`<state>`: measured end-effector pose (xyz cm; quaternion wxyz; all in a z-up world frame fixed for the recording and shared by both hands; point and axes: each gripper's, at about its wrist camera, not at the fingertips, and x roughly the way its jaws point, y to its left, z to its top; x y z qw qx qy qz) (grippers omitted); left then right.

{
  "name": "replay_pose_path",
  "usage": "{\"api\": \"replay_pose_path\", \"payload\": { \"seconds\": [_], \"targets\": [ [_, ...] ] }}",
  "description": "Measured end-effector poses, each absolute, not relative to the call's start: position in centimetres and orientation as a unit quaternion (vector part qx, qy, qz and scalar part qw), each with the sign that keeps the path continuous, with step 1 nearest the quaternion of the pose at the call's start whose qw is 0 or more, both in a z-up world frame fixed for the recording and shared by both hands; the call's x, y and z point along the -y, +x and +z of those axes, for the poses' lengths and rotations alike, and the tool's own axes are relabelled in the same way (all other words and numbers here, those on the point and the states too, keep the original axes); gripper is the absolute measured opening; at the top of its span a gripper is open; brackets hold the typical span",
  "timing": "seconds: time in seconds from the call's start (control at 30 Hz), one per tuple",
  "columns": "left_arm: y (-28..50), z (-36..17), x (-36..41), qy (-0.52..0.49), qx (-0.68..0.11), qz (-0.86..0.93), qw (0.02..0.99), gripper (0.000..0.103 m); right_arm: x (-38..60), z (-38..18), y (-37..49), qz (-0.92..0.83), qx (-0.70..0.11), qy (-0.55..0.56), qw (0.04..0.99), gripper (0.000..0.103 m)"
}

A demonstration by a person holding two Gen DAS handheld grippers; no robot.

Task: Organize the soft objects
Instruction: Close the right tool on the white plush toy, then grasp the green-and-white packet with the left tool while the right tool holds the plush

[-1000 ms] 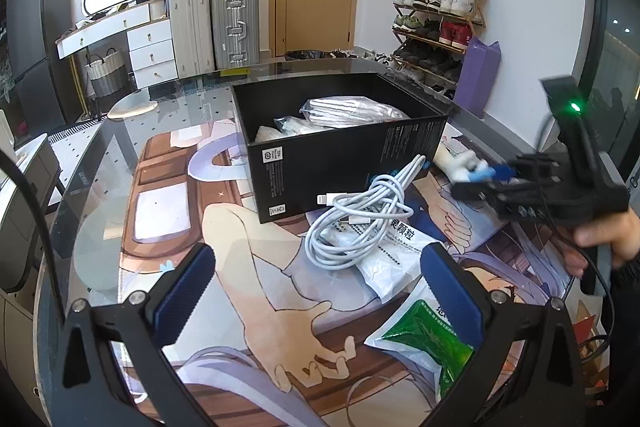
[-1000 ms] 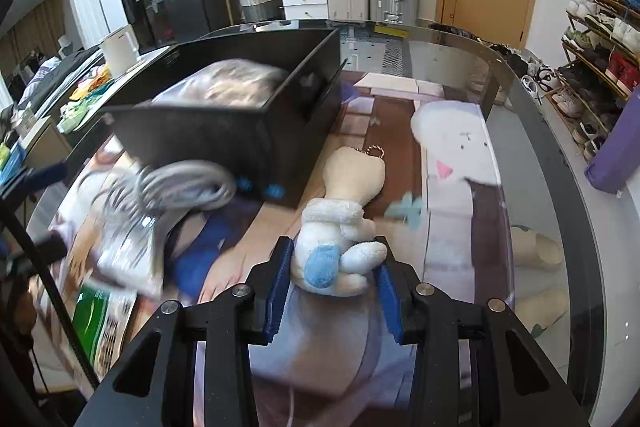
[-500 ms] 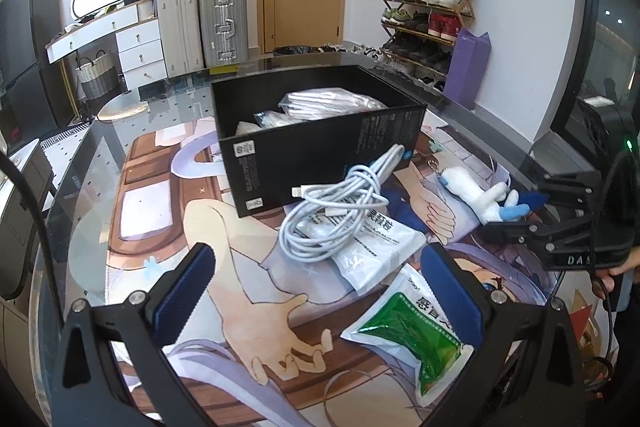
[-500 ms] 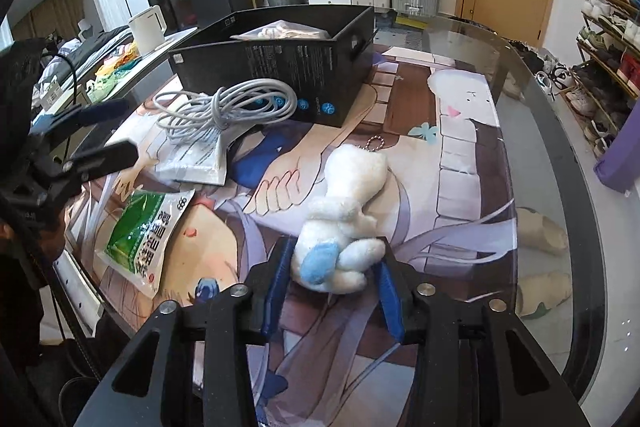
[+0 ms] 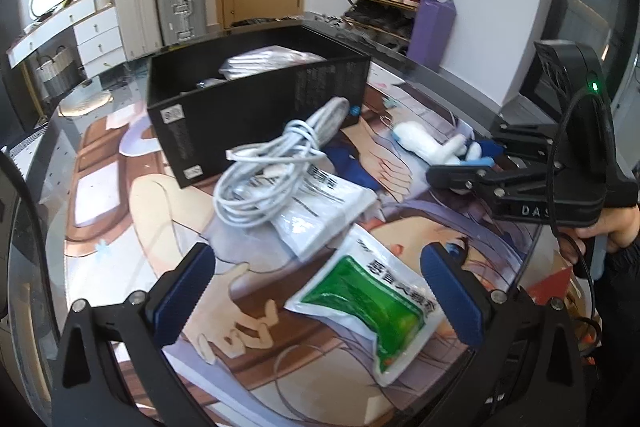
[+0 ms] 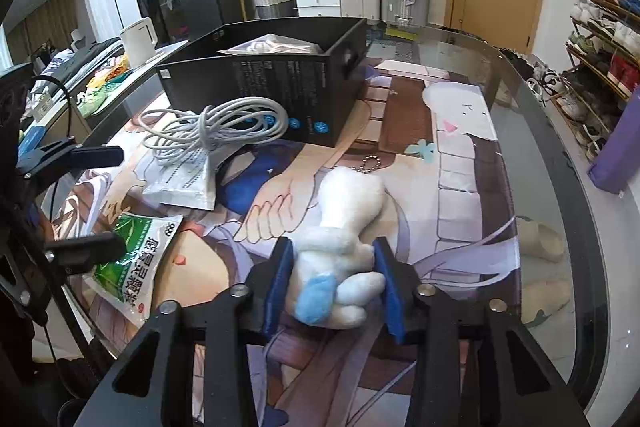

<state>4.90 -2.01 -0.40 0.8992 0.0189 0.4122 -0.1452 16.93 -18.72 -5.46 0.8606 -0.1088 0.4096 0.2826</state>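
Observation:
A white plush toy [image 6: 340, 239] with a blue patch and a bead chain lies on the printed mat, right of the packets. My right gripper [image 6: 332, 259] has the toy's lower part between its blue pads, which press on both sides as the jaws are closing. The left wrist view shows the same plush toy [image 5: 424, 145] in the right gripper [image 5: 472, 167], held by a hand. My left gripper [image 5: 316, 267] is open wide above a green packet [image 5: 368, 299], with nothing between its fingers.
A black box [image 5: 256, 107] with bagged items stands at the back of the mat. A coiled white cable [image 5: 272, 163] rests on a white packet [image 5: 320, 211] against the box. The glass table edge [image 6: 560, 187] curves along the right. Suitcases and a shoe rack stand beyond.
The right gripper has drawn the plush toy back from the box toward the near side of the mat. The left gripper has shifted closer over the packets and rolled a little.

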Motion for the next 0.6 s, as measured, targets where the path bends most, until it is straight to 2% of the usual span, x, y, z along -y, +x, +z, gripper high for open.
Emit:
{"api": "replay_pose_path", "payload": {
  "seconds": [0.33, 0.6],
  "targets": [
    [3.4, -0.6, 4.0, 0.089, -0.42, -0.194, 0.882, 0.103, 18.6, -4.7, 16.3, 0.311, -0.394, -0.108, 0.858, 0.039],
    [2.8, -1.1, 4.6, 0.097, -0.431, -0.225, 0.869, 0.103, 18.1, -5.6, 16.2, 0.324, -0.408, -0.116, 0.846, 0.039]
  ]
}}
